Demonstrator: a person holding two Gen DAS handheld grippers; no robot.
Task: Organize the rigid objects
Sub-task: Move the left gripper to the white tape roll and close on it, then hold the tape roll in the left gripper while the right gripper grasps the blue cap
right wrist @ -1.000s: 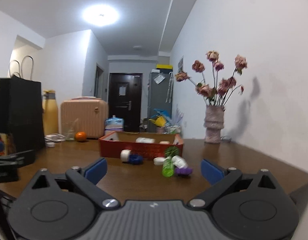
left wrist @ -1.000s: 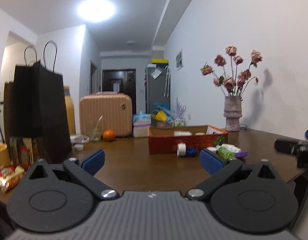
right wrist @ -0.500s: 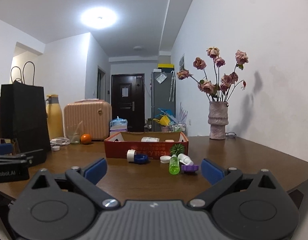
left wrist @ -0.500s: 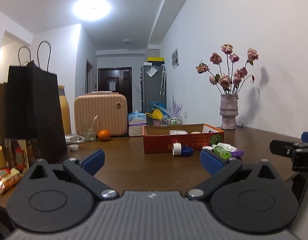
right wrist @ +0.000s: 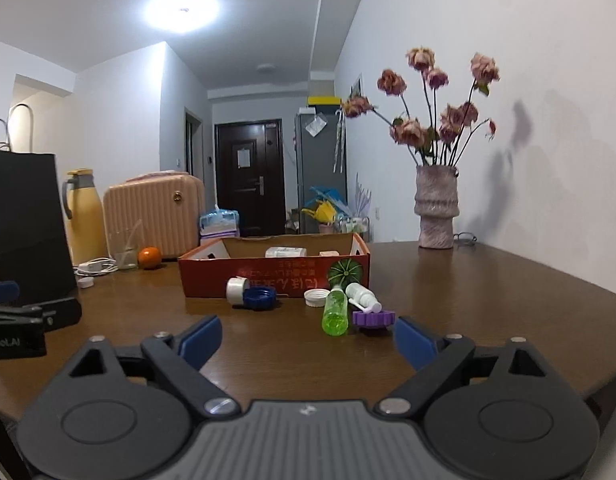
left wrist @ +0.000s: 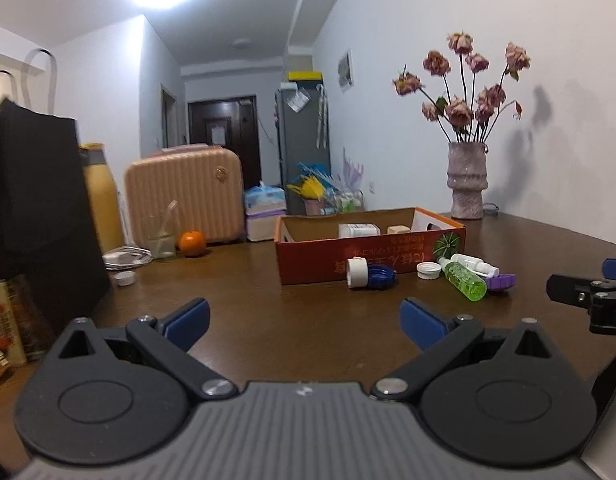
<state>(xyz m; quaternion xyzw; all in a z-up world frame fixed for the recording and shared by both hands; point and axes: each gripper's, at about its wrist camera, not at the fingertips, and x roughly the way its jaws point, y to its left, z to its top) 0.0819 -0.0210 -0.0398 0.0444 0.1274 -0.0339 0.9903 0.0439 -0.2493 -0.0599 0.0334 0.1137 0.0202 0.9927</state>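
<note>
A red cardboard box stands open on the brown table and holds a white bottle and a small block. In front of it lie a tape roll, a blue cap, a white cap, a green bottle, a white spray bottle and a purple lid. My left gripper is open and empty, short of the objects. My right gripper is open and empty, just short of the green bottle.
A vase of dried flowers stands at the back right. A black paper bag, a yellow flask, a pink case, an orange, a glass and a charger cable are at the left.
Both grippers have moved forward and tilted down a little toward the table, so the box and the loose objects look nearer. Both stay open and empty.
</note>
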